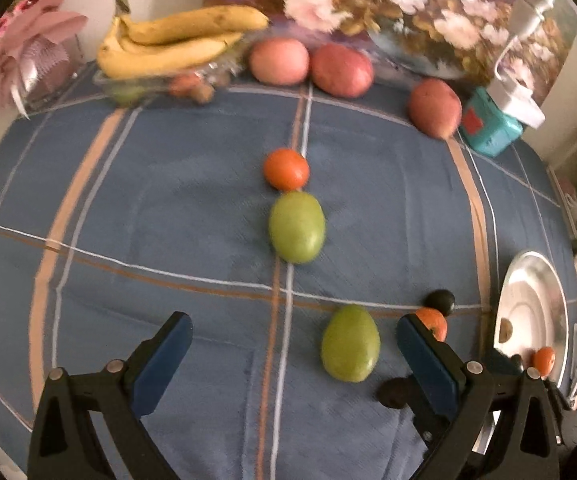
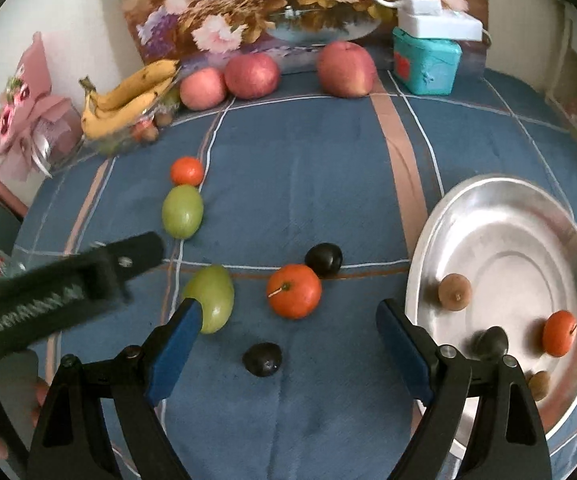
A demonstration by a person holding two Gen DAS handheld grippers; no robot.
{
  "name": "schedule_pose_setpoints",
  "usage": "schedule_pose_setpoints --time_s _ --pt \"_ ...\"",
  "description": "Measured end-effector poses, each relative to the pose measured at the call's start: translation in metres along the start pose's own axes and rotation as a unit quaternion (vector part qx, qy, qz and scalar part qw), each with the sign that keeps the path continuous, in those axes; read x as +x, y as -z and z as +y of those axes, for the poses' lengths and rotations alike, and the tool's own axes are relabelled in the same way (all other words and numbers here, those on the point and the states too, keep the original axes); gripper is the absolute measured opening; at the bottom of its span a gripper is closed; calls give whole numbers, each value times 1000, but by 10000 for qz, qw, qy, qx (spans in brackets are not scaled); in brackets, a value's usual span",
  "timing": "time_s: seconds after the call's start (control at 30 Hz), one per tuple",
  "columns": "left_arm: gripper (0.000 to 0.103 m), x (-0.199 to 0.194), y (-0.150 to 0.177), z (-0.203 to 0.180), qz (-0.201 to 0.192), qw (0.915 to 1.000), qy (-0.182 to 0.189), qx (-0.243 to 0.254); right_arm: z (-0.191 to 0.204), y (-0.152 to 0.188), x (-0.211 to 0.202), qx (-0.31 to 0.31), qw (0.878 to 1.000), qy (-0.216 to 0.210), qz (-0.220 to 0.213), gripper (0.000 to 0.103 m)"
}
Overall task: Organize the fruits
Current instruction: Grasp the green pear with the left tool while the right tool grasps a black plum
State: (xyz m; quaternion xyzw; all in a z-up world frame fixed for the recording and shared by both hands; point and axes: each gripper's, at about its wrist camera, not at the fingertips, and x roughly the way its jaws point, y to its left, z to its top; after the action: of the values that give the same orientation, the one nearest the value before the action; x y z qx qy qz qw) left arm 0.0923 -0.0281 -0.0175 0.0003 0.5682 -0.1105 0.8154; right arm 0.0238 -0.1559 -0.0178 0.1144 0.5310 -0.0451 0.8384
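A blue plaid tablecloth (image 2: 308, 184) fills the ground under both tongs; far ahead of them a flower painting (image 2: 272, 4) leans against the wall, with a teal box (image 2: 426, 65) and a white charger (image 2: 436, 18) before it. The steel plate (image 2: 504, 240) lies just right of the right gripper (image 2: 288, 332), its rim partly hidden by the right finger; it holds a small orange fruit (image 2: 559, 333), a dark plum and brown longans. Ahead and left, bananas (image 2: 128, 96) top a clear dish; three red apples (image 2: 252, 76) line the far edge. A green mango (image 2: 210, 298) sits against the right gripper's left fingertip and lies between the wide-spread fingers of the left gripper (image 1: 294, 340), nearer its right one; a second mango (image 1: 297, 227) and an orange (image 1: 286, 169) lie touching ahead. A tangerine (image 2: 294, 291) and a dark plum (image 2: 323, 260) rest just ahead between the right gripper's open fingers; another plum (image 2: 262, 359) lies between them. Both tongs tilt steeply down, gaping and empty; the left tool crosses the right camera's left side.
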Motion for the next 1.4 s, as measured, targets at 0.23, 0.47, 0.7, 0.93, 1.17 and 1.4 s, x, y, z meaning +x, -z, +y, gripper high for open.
schedule_pose_setpoints --time_s 0.23,0.47,0.7,0.93,1.17,1.4 --pt "98 25 10 -8 492 9976 466 -116 4 13 26 -98 9984 -15 548 62" --pt "82 37 14 -12 756 9944 687 -285 8 19 35 -144 9969 -123 768 54" --pt "43 34 12 -4 757 9905 989 -588 14 21 31 -255 9967 -253 730 52" --pt "42 23 8 9 575 9908 908 -825 13 21 35 -217 9965 -211 773 26" --pt "42 1 0 26 266 9885 1031 -1074 1 14 15 122 9980 -437 445 26" --pt "42 -15 -5 26 -13 9876 1105 -1112 -22 6 -10 360 9992 -192 1 26"
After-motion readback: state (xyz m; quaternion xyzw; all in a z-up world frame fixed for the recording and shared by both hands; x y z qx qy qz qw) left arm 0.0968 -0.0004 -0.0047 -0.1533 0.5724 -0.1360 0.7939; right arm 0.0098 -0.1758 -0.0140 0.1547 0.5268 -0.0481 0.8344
